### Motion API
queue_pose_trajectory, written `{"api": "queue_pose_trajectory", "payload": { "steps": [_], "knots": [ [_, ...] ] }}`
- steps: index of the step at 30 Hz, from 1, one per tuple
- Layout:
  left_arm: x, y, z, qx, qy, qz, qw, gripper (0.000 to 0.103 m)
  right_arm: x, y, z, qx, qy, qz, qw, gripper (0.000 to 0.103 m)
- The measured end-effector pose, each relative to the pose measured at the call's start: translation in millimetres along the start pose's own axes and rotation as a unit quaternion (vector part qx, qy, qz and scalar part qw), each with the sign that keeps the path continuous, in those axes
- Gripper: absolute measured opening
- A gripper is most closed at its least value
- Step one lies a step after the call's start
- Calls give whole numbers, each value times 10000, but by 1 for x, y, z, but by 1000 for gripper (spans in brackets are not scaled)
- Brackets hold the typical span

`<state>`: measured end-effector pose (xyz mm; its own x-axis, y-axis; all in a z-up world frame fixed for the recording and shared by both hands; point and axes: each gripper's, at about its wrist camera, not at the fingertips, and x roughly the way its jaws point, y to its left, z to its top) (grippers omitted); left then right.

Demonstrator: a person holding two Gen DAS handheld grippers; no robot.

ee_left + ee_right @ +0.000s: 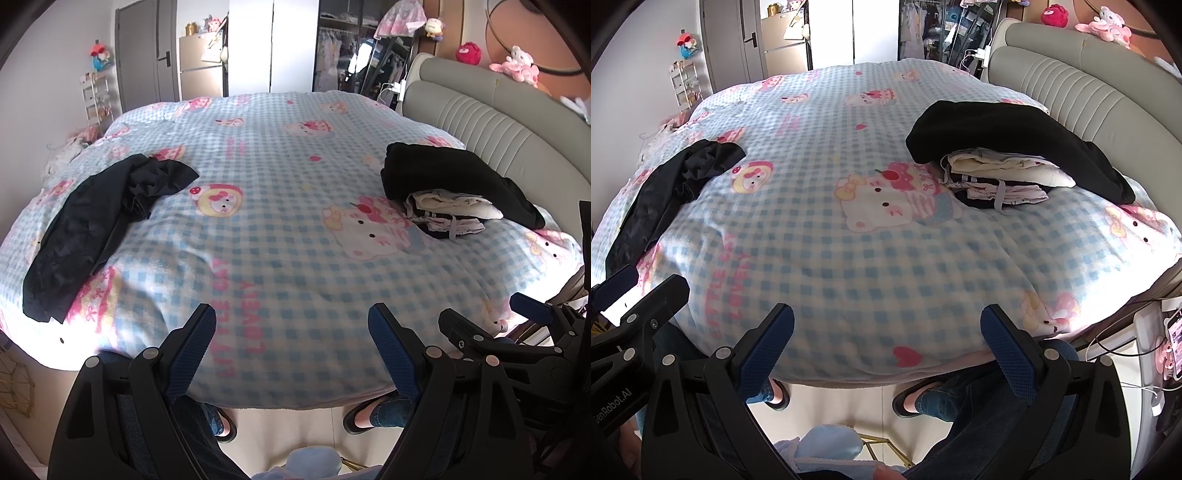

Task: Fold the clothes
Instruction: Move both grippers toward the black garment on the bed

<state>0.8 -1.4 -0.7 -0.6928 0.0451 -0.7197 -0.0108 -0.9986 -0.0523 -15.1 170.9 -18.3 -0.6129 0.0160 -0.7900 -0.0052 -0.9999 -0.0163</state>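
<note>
Nearest the cameras, the left tongs (291, 332) and the right tongs (886, 332) both hung spread wide with nothing between their blue pads, poised over the near edge of the bed (280, 258) — below them, the person's slippered feet (360, 415) stood on the pale floor. Farther in, on the checked cat-print blanket, a crumpled black garment (99, 221) lay toward the left side. On the right, near the padded grey headboard (491, 122), sat a stack of folded clothes (448, 214) — a black piece (436, 166) draped over its top and back
</note>
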Motion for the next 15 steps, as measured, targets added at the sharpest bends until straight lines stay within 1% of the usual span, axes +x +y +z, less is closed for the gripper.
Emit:
{"api": "queue_pose_trajectory", "payload": {
  "steps": [5,7,11,13,15],
  "knots": [
    [5,7,2,-126,48,-100,9999,86,-4,10,0,-172,-64,-58,9998,102],
    [7,15,6,-156,105,-175,9997,86,0,12,7,-249,9,43,9997,102],
    [8,41,5,-238,162,-279,9992,86,7,35,25,-544,17,320,9980,102],
    [9,62,6,-358,143,-132,9992,86,11,52,35,-731,-5,483,9962,102],
    [12,90,6,-577,127,52,9982,86,18,79,49,-945,-46,614,9936,102]
  ]
}}
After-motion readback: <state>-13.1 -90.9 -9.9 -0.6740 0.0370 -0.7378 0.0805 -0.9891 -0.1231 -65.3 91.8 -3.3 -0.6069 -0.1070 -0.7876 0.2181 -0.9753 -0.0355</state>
